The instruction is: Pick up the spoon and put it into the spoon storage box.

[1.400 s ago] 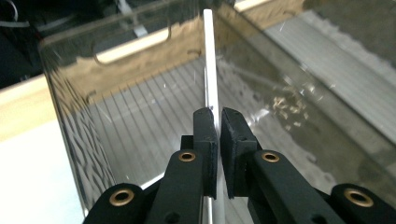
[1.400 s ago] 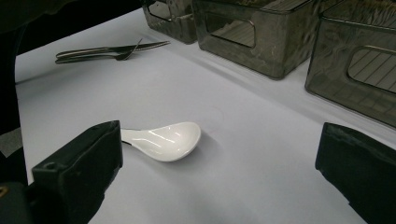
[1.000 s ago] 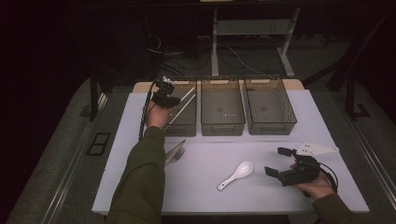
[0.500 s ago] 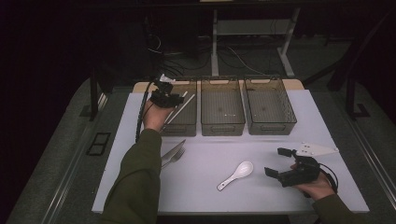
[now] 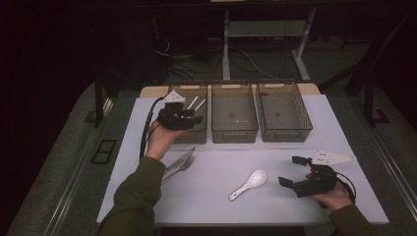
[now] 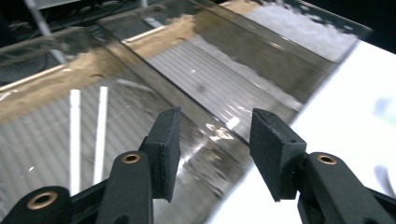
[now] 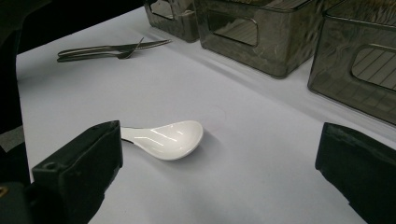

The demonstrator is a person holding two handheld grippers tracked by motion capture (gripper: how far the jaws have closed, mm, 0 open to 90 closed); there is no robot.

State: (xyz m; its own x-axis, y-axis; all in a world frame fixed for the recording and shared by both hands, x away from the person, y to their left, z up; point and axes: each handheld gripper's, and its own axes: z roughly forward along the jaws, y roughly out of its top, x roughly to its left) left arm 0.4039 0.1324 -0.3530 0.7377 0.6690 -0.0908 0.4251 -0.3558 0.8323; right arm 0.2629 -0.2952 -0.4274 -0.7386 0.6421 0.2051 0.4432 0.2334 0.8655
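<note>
Where the left gripper (image 5: 189, 116) hovers, chopsticks (image 6: 86, 135) partly hidden, bin (image 5: 196, 135) blurred

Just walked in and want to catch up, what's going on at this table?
A person is sorting cutlery into three bins. The left gripper hovers over the left bin, its jaws just opened and empty above the white chopsticks inside. The right gripper waits open beside the white spoon. A knife and fork lie on the table.

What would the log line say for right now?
left gripper: jaws just opening, empty, over left bin | chopsticks: in left bin | right gripper: open, near spoon | fork, knife: on table
</note>
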